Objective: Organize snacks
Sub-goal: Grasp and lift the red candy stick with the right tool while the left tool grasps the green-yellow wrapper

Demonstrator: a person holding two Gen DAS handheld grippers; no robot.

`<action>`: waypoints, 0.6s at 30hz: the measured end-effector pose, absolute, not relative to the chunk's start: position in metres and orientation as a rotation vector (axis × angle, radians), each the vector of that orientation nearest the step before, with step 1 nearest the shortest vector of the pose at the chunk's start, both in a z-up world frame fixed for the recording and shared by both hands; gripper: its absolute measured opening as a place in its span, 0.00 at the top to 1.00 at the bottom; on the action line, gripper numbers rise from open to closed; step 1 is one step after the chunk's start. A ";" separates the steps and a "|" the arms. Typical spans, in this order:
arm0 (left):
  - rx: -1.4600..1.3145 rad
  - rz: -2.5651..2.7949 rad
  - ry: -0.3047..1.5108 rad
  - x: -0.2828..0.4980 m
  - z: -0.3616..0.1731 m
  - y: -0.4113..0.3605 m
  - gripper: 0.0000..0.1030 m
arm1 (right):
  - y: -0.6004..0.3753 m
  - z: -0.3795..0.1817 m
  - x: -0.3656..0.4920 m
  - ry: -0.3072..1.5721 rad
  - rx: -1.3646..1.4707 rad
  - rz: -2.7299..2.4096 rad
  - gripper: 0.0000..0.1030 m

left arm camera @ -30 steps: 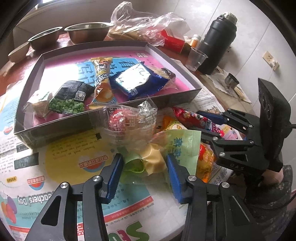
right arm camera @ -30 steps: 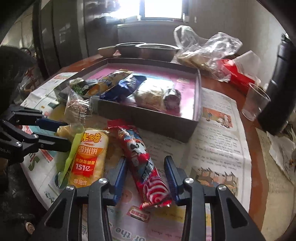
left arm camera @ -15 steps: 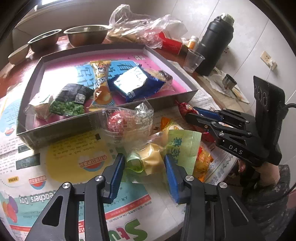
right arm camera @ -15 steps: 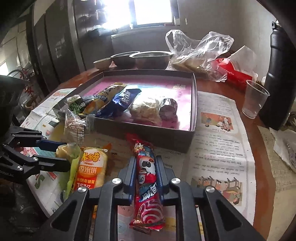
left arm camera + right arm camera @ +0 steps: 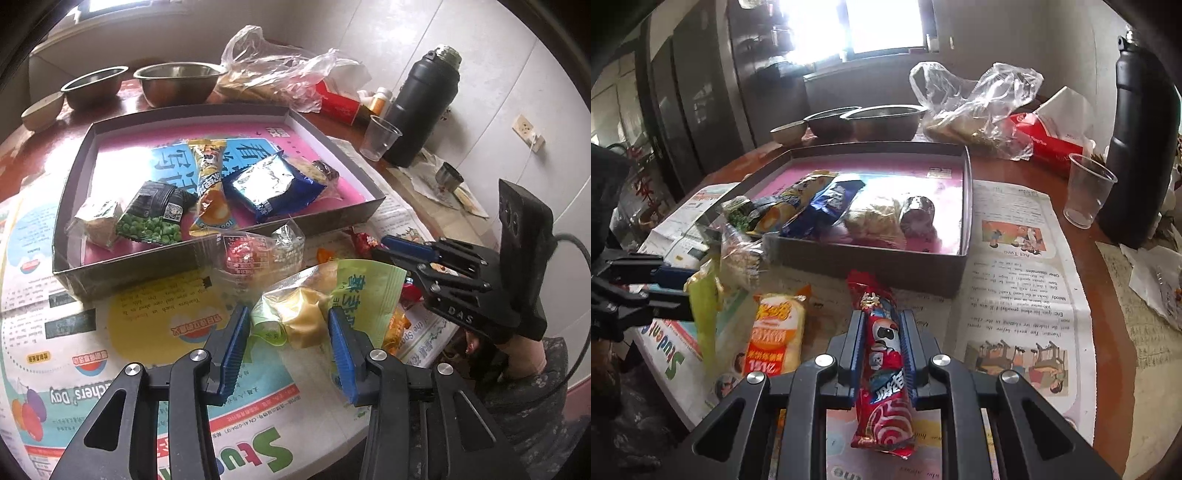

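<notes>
The right gripper [image 5: 882, 341] is clamped on a long red foil snack stick [image 5: 882, 373] printed with a cartoon face; its blue pads press both flanks of the pack, which sticks out ahead of the jaws and back toward the camera. Just to the left of those jaws lies an orange-and-yellow rice-cracker packet [image 5: 777, 332] flat on the printed newspaper [image 5: 1015, 295].

The left gripper [image 5: 286, 336] brackets a crinkled pale-green and yellow plastic snack bag [image 5: 306, 314]. The bag fills the gap between the blue pads, and they appear to be squeezing it, though the crumpled film makes true contact hard to judge. Just ahead of these jaws a clear wrapper holding a red sweet [image 5: 245, 253] leans against the near wall of a shallow dark-grey cardboard tray [image 5: 122, 273].

The tray has a pink printed floor. In it lie a green-pea packet [image 5: 153, 218], a small clear-wrapped beige cake [image 5: 98, 225], a tall yellow chip packet [image 5: 210, 184], a blue foil packet [image 5: 273, 184] and, furthest right, a small dark roll [image 5: 327, 170].

Beyond the tray stand two steel bowls [image 5: 177, 83], a crumpled clear plastic bag [image 5: 280, 74], a clear plastic cup [image 5: 382, 137] and a black flask [image 5: 421, 110].
</notes>
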State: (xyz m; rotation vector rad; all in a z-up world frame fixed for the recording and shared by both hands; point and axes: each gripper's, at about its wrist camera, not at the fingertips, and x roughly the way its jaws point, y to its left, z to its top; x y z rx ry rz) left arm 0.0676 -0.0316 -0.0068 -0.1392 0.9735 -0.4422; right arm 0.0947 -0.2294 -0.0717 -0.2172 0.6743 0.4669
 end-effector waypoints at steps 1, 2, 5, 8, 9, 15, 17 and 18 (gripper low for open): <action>-0.141 -0.444 0.973 0.067 -0.006 -0.031 0.56 | -0.231 -0.072 0.092 0.678 -0.224 0.460 0.80; -0.140 -0.446 0.972 0.067 -0.006 -0.031 0.56 | -0.232 -0.073 0.089 0.681 -0.231 0.453 0.77; -0.143 -0.453 0.972 0.066 -0.006 -0.031 0.56 | -0.238 -0.076 0.079 0.686 -0.246 0.434 0.57; -0.147 -0.455 0.969 0.065 -0.005 -0.030 0.56 | -0.244 -0.081 0.071 0.696 -0.251 0.425 0.49; -0.148 -0.455 0.967 0.065 -0.005 -0.029 0.56 | -0.245 -0.083 0.070 0.701 -0.251 0.424 0.49; -0.148 -0.454 0.953 0.063 0.000 -0.028 0.56 | -0.238 -0.088 0.066 0.681 -0.284 0.413 0.69; -0.150 -0.453 0.947 0.062 0.002 -0.028 0.56 | -0.237 -0.087 0.066 0.683 -0.273 0.405 0.74; -0.152 -0.453 0.945 0.061 0.003 -0.027 0.56 | -0.238 -0.086 0.066 0.681 -0.272 0.401 0.74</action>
